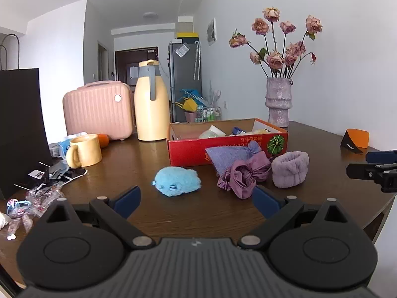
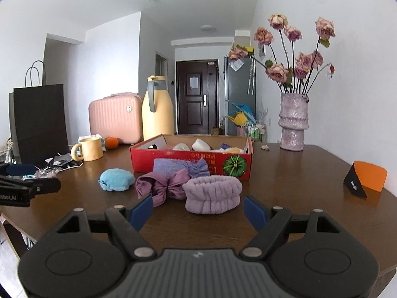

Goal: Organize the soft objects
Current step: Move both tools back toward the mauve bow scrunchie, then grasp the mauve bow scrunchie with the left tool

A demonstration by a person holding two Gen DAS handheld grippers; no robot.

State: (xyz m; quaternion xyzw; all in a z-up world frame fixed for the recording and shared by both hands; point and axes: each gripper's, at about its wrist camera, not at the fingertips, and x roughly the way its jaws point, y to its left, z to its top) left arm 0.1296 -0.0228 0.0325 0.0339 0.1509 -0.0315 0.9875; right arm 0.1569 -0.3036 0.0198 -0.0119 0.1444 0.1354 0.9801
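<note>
Dark wood desk [image 1: 188,213]. Left gripper [image 1: 197,200] low in frame, fingers [image 1: 127,200] spread wide, released, nothing between them. Right gripper [image 2: 198,211] likewise spread and empty.

Soft objects grouped mid-frame, just in front of the red cardboard box [image 1: 191,152]:
- blue plush toy [image 1: 177,181], alone, left of the group, directly ahead of the left gripper
- purple satin scrunchie [image 1: 244,173], touching the lavender cloth pouch [image 1: 227,157] behind it; pouch leans against the box front
- lavender fuzzy headband [image 2: 212,193], right of the scrunchie, directly ahead of the right gripper.

Box holds assorted items, too small to name.

Around: yellow mug [image 1: 84,151] and orange fruit [image 1: 103,140] left of centre; pink case [image 1: 98,109] and yellow jug [image 1: 151,101] behind; black paper bag [image 1: 21,126] far left, wrappers scattered by it; vase of dried roses [image 1: 278,101] upper right; orange-black card [image 1: 355,141] at right edge.
</note>
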